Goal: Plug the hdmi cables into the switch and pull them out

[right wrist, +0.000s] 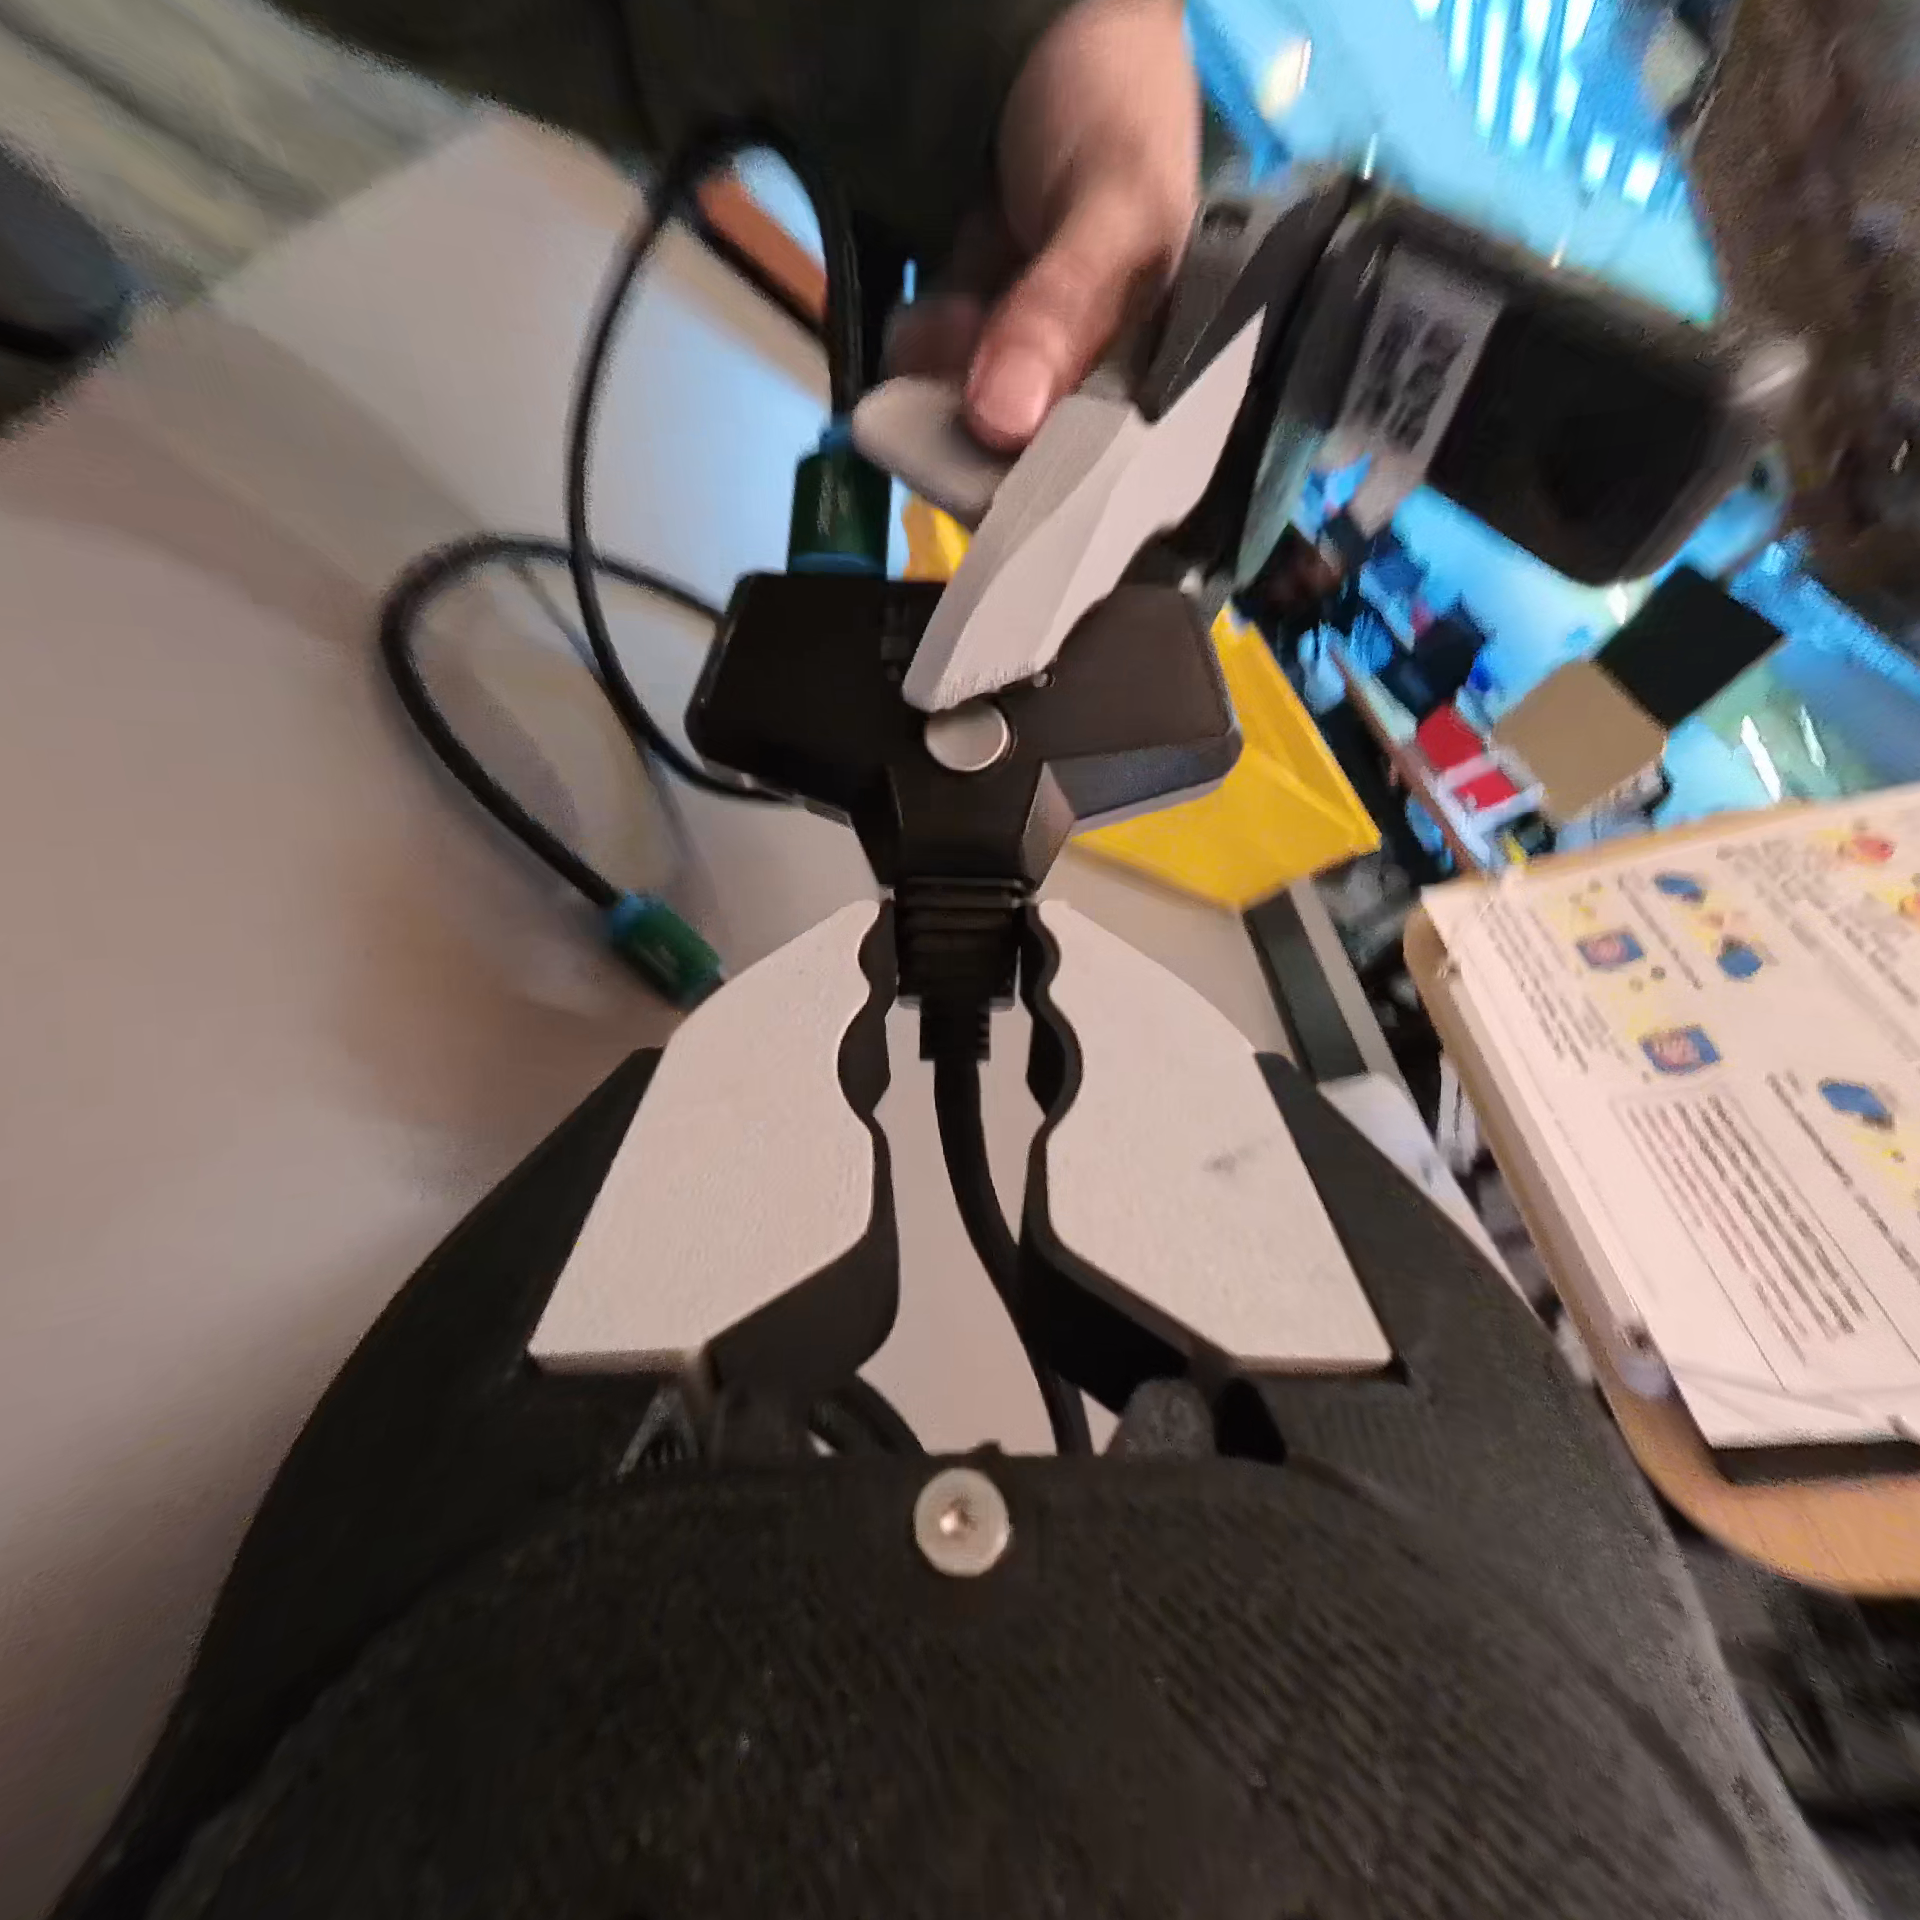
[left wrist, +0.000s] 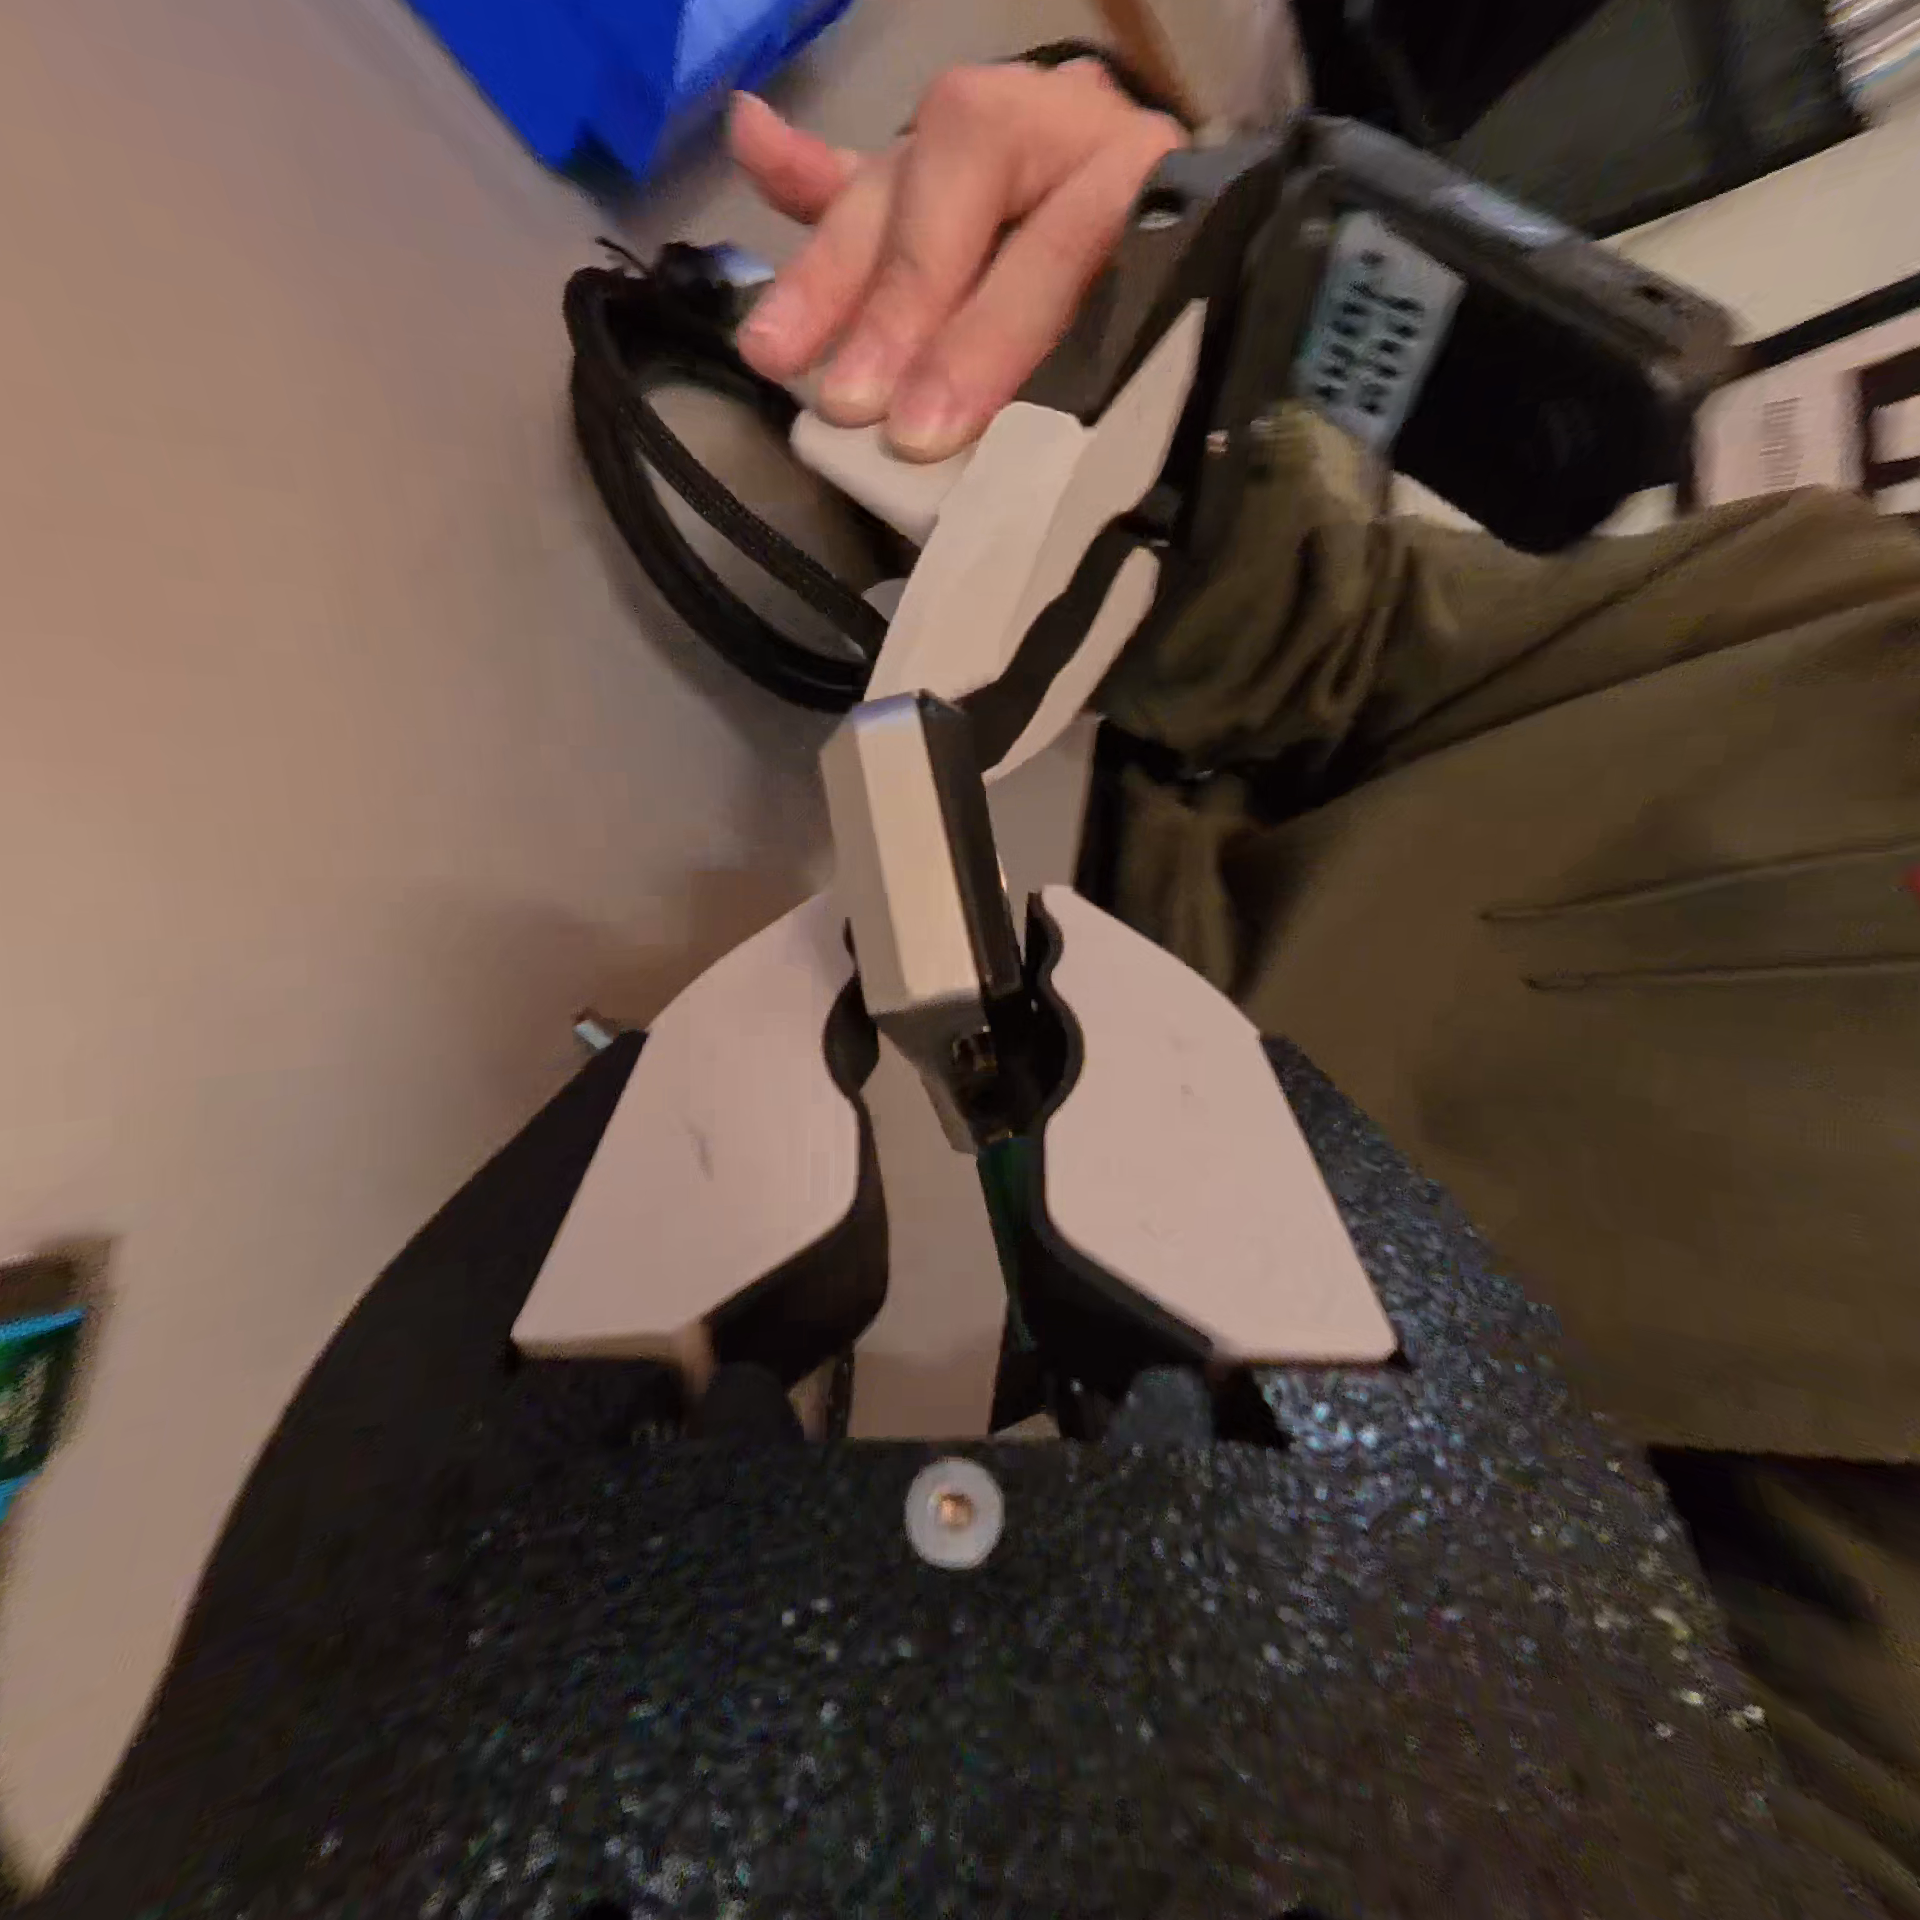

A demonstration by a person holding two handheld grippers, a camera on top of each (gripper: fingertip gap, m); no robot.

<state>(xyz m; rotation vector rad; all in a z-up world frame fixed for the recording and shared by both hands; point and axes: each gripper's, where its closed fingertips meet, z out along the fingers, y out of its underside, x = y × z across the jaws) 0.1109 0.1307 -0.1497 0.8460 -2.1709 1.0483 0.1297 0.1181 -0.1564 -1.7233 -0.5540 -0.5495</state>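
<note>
The HDMI switch (right wrist: 810, 675) is a black box with a silver round button, held in the air between both grippers. In the left wrist view it shows edge-on with a silver side (left wrist: 914, 883). My left gripper (left wrist: 940, 935) is shut on the switch body, and a green cable (left wrist: 1003, 1216) runs back between its fingers. My right gripper (right wrist: 956, 925) is shut on the black ribbed cable end (right wrist: 956, 940) that leaves the switch. A green HDMI plug (right wrist: 831, 499) sits in the switch's far side. A second green plug (right wrist: 665, 951) lies loose on the table.
A coil of black braided cable (left wrist: 707, 499) lies on the beige table (left wrist: 260, 623). A clipboard with printed sheets (right wrist: 1714, 1122) is at the right, with a yellow bin (right wrist: 1247, 810) beyond the table edge. The person's olive jacket (left wrist: 1558, 883) is close on the right.
</note>
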